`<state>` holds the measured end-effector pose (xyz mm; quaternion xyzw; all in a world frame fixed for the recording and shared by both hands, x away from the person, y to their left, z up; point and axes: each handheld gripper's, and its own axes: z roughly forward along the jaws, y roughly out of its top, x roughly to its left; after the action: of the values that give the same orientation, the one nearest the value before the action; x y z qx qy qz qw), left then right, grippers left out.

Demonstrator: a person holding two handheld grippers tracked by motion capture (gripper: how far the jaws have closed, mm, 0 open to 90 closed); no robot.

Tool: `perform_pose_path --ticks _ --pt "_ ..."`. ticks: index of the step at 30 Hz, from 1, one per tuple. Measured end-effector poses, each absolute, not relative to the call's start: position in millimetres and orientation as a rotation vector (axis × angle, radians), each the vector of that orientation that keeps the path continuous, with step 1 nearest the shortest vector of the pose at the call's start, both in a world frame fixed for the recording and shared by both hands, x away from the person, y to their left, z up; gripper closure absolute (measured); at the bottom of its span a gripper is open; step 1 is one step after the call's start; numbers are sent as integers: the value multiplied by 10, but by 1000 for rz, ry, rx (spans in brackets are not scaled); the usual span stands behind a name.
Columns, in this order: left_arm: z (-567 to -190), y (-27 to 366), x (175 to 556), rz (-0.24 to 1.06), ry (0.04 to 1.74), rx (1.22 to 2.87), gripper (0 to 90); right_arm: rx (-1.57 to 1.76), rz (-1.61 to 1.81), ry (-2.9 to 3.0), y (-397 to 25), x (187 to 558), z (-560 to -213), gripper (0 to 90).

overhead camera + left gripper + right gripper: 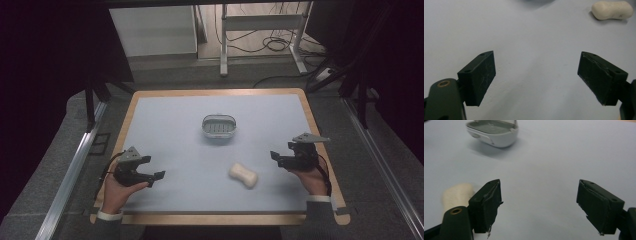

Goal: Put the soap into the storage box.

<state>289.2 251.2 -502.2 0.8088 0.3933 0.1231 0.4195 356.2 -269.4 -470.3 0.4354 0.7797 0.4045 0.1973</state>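
Cream soap bar (243, 175) lay flat on the pale blue table (175, 130), nearer the person than the soap dish (219, 125) and well apart from it. Right gripper (280, 159) sat just right of the soap, jaws spread, nothing between. Left gripper (156, 176) was well left of the soap, jaws spread too. Bare table between them and the soap.

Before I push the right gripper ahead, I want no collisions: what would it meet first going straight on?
Probably nothing soon: bare table lies ahead of the right gripper. The soap dish sits left of that line, the soap beside its left jaw.
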Motion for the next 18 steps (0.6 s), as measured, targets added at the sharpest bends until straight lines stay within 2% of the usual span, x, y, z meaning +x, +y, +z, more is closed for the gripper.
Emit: perform_pose_path --ticks 12,18 --pt "-5027 2495 2876 276 970 2023 155 1160 1191 2296 -2480 3563 -4509 209" --pt "-5015 2519 2876 284 975 2021 155 1125 1080 2335 -2411 3571 -4383 211"
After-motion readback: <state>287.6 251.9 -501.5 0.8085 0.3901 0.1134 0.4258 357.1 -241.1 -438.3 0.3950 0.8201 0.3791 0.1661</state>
